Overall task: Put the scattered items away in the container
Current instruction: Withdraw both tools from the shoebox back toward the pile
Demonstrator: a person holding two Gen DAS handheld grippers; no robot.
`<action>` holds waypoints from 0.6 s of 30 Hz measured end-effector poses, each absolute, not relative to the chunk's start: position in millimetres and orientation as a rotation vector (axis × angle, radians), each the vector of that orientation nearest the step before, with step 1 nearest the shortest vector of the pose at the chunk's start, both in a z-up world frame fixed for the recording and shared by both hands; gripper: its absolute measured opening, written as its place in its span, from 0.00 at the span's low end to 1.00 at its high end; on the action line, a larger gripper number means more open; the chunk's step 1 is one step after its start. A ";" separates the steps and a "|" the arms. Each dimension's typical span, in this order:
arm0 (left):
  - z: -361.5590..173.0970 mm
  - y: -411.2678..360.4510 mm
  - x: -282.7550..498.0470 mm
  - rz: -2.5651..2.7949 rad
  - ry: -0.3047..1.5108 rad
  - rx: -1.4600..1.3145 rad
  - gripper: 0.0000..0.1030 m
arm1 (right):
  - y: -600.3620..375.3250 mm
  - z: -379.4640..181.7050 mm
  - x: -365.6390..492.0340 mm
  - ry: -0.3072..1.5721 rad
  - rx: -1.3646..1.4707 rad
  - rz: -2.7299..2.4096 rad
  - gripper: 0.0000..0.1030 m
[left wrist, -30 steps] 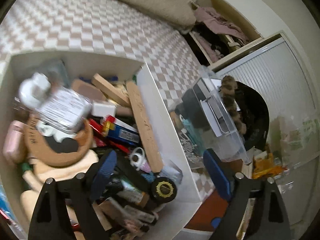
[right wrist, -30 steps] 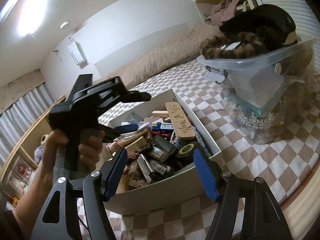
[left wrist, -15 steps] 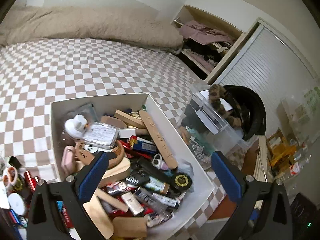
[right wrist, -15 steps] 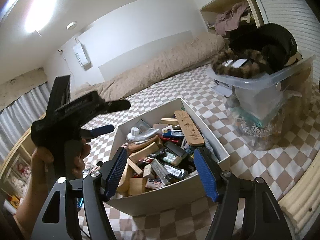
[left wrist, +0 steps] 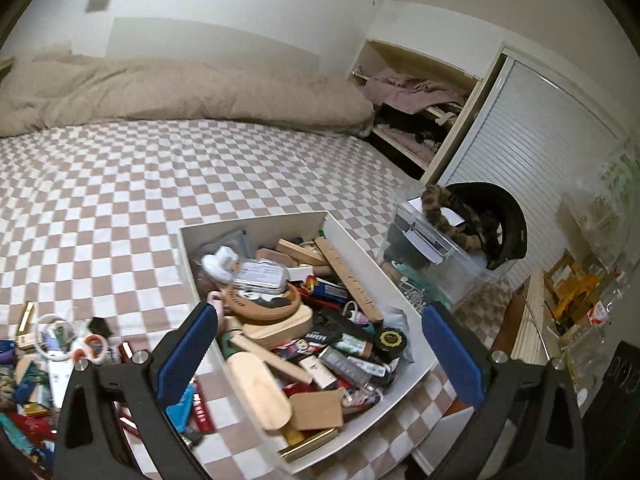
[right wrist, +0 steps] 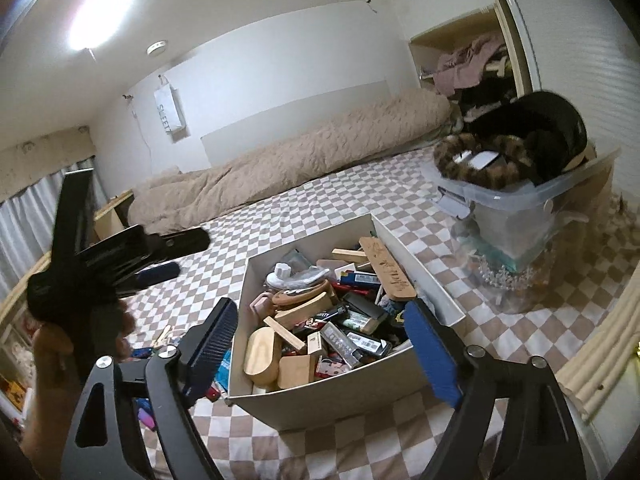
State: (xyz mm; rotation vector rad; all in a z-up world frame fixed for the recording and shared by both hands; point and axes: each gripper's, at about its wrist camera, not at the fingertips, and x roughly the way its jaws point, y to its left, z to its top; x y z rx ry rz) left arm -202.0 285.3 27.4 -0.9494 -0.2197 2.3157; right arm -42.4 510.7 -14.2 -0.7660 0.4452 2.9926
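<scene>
A white box (left wrist: 256, 221) crammed with wooden pieces, tubes and small packs sits on the checked bed cover. My left gripper (left wrist: 320, 356) hovers above its near end, jaws wide open, nothing between the blue pads. More loose items (left wrist: 60, 354) lie scattered on the cover left of the box. In the right wrist view the same box (right wrist: 320, 400) lies just ahead of my right gripper (right wrist: 322, 348), whose jaws are opening and hold nothing. A hand holds the left gripper (right wrist: 176, 256) raised at the left, above a few scattered items (right wrist: 160, 344).
A clear plastic bin (left wrist: 448, 264) (right wrist: 512, 208) with a black hat and a leopard-print band stands right of the box near the bed's edge. A beige duvet (left wrist: 180, 92) lies along the far wall. An open closet (left wrist: 416, 108) is at the back right.
Both grippers have risen and pulled back from the box, so more of the bed shows. The right jaws have spread wider, and the left jaws widened a little.
</scene>
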 end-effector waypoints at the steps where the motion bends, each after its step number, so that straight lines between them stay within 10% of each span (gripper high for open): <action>1: 28.1 281.6 -199.2 2.322 -0.214 -0.945 1.00 | 507.7 -12.5 -40.8 0.428 -0.759 2.989 0.96; 18: 33.0 224.2 -159.3 2.418 -0.141 -0.925 1.00 | 473.0 -0.4 -19.7 0.260 -0.748 2.915 1.00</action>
